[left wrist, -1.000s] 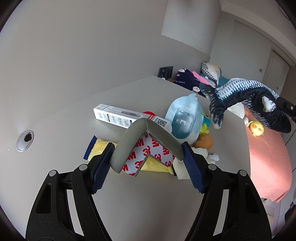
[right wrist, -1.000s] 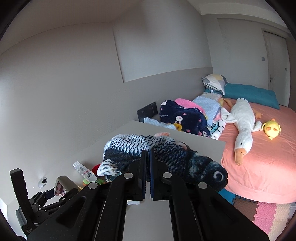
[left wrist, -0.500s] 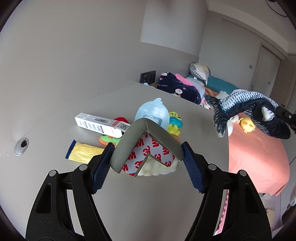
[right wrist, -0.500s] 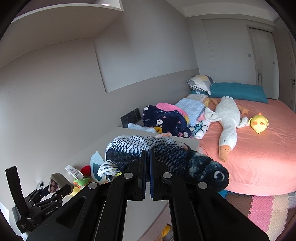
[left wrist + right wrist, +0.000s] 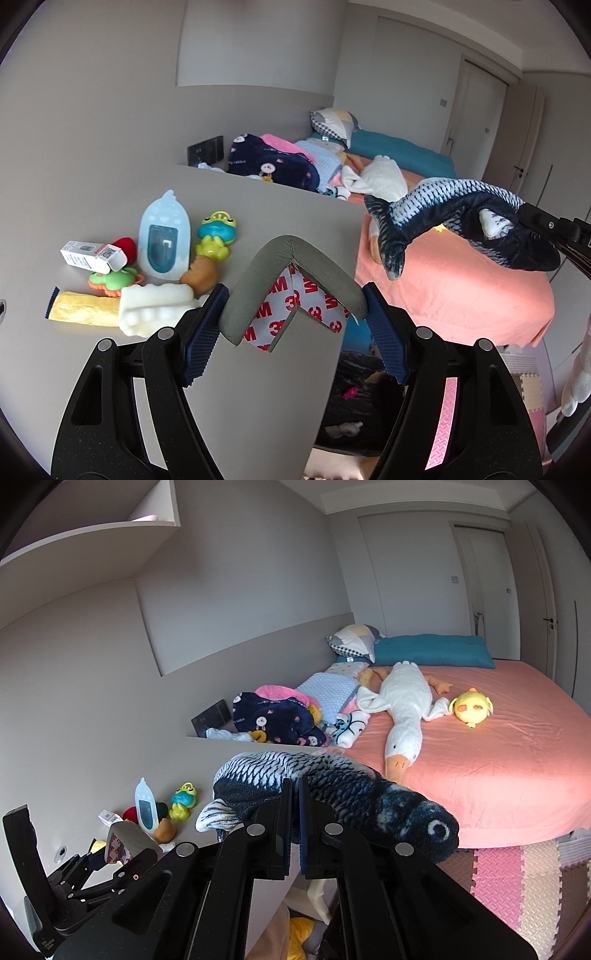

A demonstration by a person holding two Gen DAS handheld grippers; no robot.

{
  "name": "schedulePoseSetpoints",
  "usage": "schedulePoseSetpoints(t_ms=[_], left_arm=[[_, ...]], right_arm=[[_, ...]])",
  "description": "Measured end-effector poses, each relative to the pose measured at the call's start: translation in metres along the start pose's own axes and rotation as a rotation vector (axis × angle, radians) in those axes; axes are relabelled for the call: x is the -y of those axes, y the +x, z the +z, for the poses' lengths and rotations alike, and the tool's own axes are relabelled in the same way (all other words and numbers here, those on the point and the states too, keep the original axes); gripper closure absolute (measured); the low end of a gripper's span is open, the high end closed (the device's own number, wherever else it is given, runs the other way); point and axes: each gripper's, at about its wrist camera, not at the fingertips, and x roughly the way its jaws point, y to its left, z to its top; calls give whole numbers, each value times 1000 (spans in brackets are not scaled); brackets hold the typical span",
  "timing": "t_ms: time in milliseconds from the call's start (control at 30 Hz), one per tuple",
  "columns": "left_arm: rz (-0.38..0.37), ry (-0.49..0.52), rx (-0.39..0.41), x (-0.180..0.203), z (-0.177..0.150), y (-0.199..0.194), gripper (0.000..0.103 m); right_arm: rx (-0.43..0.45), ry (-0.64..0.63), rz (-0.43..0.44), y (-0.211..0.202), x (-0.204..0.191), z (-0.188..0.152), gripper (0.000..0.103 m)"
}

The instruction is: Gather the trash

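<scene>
Left gripper (image 5: 295, 314) clamped on grey foam corner guard (image 5: 291, 273) above desk edge (image 5: 347, 280); right gripper (image 5: 295, 812) pinching plush fish (image 5: 332, 794).

Grey foam corner guard (image 5: 291, 273), matt, with glossy printed paper backing; beside it, ribbed blue rubber pads (image 5: 203, 332) on matt black plastic. Plush cloth fish (image 5: 332, 794). Beyond the guard, smooth matt desk (image 5: 258, 206); salmon cloth bedsheet (image 5: 517, 757).
</scene>
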Motion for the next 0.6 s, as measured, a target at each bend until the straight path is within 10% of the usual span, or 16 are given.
schedulePoseSetpoints(t_ms=[600], left_arm=[[-124, 101, -54, 81, -4, 29, 31]], right_arm=[[-17, 102, -134, -14, 87, -13, 99]])
